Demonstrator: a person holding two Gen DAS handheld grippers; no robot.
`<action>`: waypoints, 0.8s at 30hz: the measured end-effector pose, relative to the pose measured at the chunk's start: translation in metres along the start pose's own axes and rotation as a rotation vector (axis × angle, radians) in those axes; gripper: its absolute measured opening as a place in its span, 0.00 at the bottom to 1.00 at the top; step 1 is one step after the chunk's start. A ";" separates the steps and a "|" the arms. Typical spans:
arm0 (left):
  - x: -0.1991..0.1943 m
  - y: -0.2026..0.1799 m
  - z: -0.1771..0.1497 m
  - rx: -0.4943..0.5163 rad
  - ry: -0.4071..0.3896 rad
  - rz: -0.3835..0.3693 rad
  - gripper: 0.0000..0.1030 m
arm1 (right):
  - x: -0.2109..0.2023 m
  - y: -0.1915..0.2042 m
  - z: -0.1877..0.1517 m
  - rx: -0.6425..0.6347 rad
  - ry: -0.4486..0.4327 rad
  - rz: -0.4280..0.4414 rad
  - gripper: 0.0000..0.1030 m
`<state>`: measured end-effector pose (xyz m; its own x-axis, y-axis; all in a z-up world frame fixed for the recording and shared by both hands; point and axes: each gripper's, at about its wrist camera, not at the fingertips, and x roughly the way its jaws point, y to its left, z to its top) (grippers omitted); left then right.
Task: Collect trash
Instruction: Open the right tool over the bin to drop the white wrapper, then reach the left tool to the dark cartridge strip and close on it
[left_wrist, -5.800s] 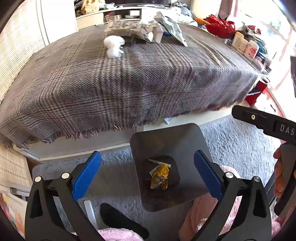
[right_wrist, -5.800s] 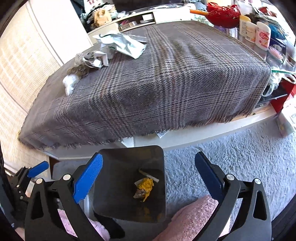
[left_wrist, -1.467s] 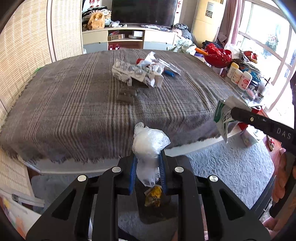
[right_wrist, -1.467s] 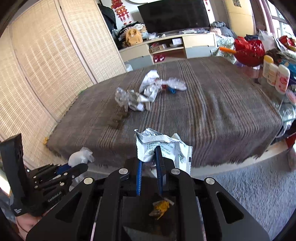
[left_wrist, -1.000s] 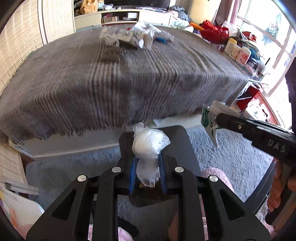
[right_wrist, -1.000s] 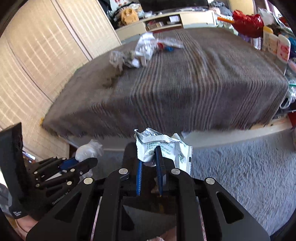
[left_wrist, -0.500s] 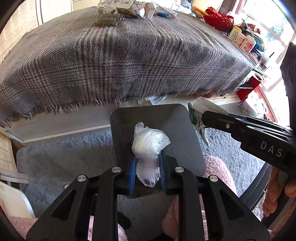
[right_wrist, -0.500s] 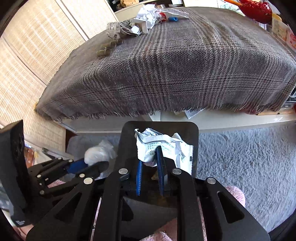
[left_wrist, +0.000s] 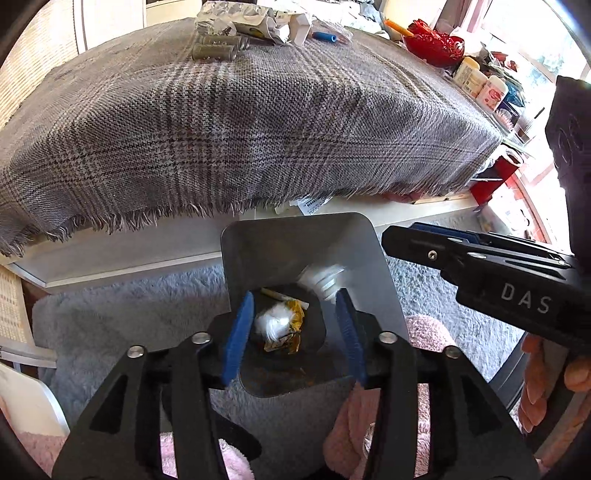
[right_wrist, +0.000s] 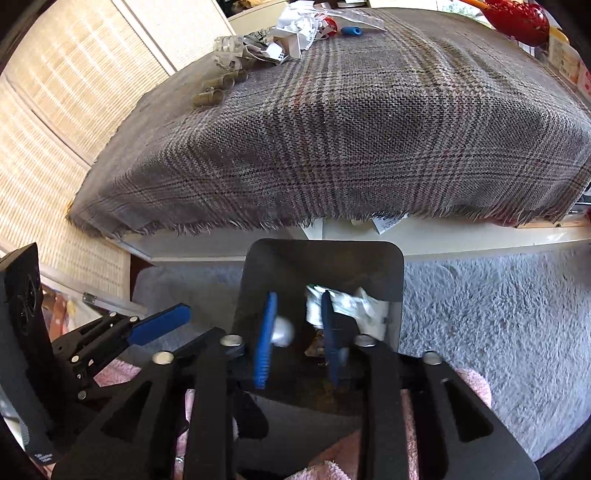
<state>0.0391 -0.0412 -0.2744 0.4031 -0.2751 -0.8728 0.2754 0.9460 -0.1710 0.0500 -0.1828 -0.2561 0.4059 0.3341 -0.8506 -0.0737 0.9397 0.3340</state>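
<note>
A dark grey bin (left_wrist: 354, 243) stands on the rug below the table edge; it also shows in the right wrist view (right_wrist: 325, 258). My left gripper (left_wrist: 291, 332) is open above it, and a white plastic wad (left_wrist: 275, 323) falls blurred onto a yellow wrapper (left_wrist: 291, 332) at the bottom. My right gripper (right_wrist: 295, 328) is open over the same bin, and the silver-white wrapper (right_wrist: 354, 306) drops blurred inside, also seen in the left wrist view (left_wrist: 321, 280). More trash (left_wrist: 251, 22) lies at the table's far side.
The table carries a plaid cloth (left_wrist: 240, 122). Grey rolls (left_wrist: 214, 50) and a blue cap (left_wrist: 325, 37) lie far back. A red bowl (left_wrist: 432, 46) and bottles (left_wrist: 480, 81) crowd the right edge. A fluffy grey rug (right_wrist: 498, 314) covers the floor.
Both grippers opened over the bin. The white plastic wad left the left gripper and the silver wrapper left the right gripper; both are falling into the bin.
</note>
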 end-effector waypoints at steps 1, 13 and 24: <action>-0.001 0.000 0.000 0.000 -0.004 0.003 0.51 | -0.003 -0.002 0.001 0.004 -0.009 -0.006 0.48; -0.036 0.012 0.014 -0.017 -0.107 0.050 0.92 | -0.049 -0.037 0.015 0.075 -0.154 -0.126 0.97; -0.052 0.032 0.046 -0.030 -0.167 0.107 0.92 | -0.061 -0.041 0.038 0.100 -0.196 -0.095 0.97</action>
<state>0.0668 -0.0050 -0.2138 0.5684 -0.1953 -0.7992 0.1983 0.9753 -0.0973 0.0625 -0.2443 -0.2026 0.5762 0.2154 -0.7884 0.0596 0.9510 0.3034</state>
